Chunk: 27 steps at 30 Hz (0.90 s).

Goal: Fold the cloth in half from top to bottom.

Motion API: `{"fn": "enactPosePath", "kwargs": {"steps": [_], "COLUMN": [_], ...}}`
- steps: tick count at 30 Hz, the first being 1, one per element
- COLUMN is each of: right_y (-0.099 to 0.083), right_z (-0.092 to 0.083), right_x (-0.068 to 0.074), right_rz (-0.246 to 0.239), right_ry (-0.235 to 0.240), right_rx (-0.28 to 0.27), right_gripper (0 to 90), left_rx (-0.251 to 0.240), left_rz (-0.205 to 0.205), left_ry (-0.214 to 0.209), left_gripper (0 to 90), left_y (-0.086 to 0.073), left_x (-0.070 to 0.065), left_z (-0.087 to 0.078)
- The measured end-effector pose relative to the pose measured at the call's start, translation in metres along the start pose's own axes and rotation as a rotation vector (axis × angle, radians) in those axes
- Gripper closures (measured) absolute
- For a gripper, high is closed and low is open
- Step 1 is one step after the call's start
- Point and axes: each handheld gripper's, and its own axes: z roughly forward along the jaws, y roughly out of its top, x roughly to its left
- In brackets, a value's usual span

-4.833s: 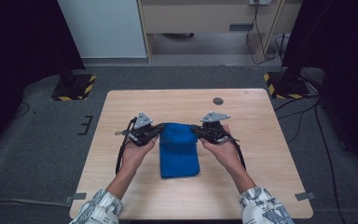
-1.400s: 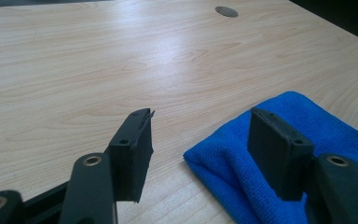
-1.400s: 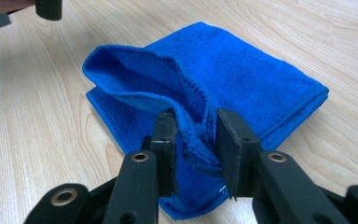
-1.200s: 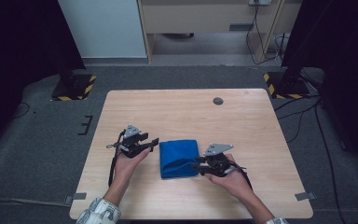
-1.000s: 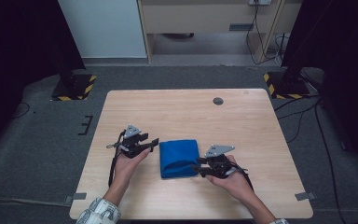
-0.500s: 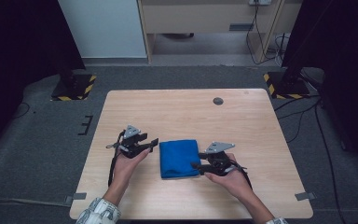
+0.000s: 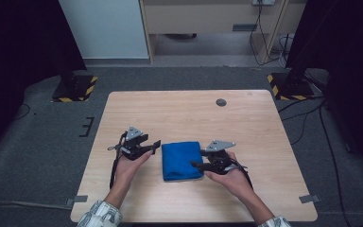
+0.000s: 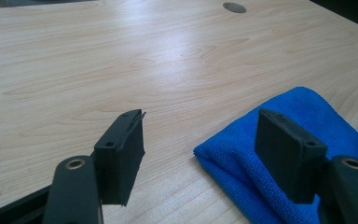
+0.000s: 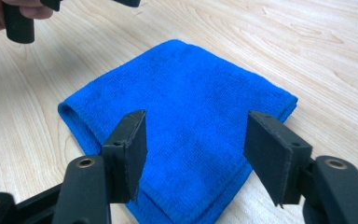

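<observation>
My left hand [image 7: 128, 166] rested on the table [image 7: 184, 109], forearm coming in from the near edge, knuckles just left of the cloth. The left gripper [image 7: 155, 145] lay roughly level, pointing right toward the cloth's upper left corner. Its jaws had just been opening; in the left gripper view they stood apart with bare wood between them, gripping nothing, the right jaw in front of the cloth's [image 8: 303, 121] corner.

One blue cloth [image 7: 181, 161], folded into a near square, lay flat on the near half of the table, between the two grippers.

My right hand [image 7: 231, 177] sat at the cloth's right edge, forearm angled in from the lower right. The right gripper [image 7: 196, 165] pointed left, its tips over the cloth's right border. Its jaws had also just been opening; in the right gripper view they stood wide apart over the cloth [image 9: 186, 107], pads clear of the fabric, holding nothing.

Count: two grippers, two hands, one cloth, one table, one small dark round cap [image 7: 221, 102] set in the wood near the far edge.
</observation>
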Motion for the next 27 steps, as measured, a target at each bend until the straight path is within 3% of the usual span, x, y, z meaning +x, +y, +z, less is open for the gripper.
{"fn": "enactPosePath", "kwargs": {"steps": [14,20,27], "right_y": [0.01,0.015,0.019], "right_z": [0.001,-0.001,-0.006], "right_x": [-0.004,-0.011,-0.019], "right_rz": [0.001,0.013,0.038], "right_ry": [-0.048,-0.083,-0.106], "right_rx": [-0.03,-0.037,-0.043], "right_gripper": [26.1,19.8,13.2], "left_rx": [0.008,0.03,0.016], "left_rz": [0.027,0.036,0.044], "left_ry": [0.005,0.003,-0.029], "left_gripper": [23.9,14.9,9.0], "left_y": [0.001,0.004,0.005], "left_x": [-0.004,-0.006,-0.01], "left_z": [0.002,0.003,0.003]}}
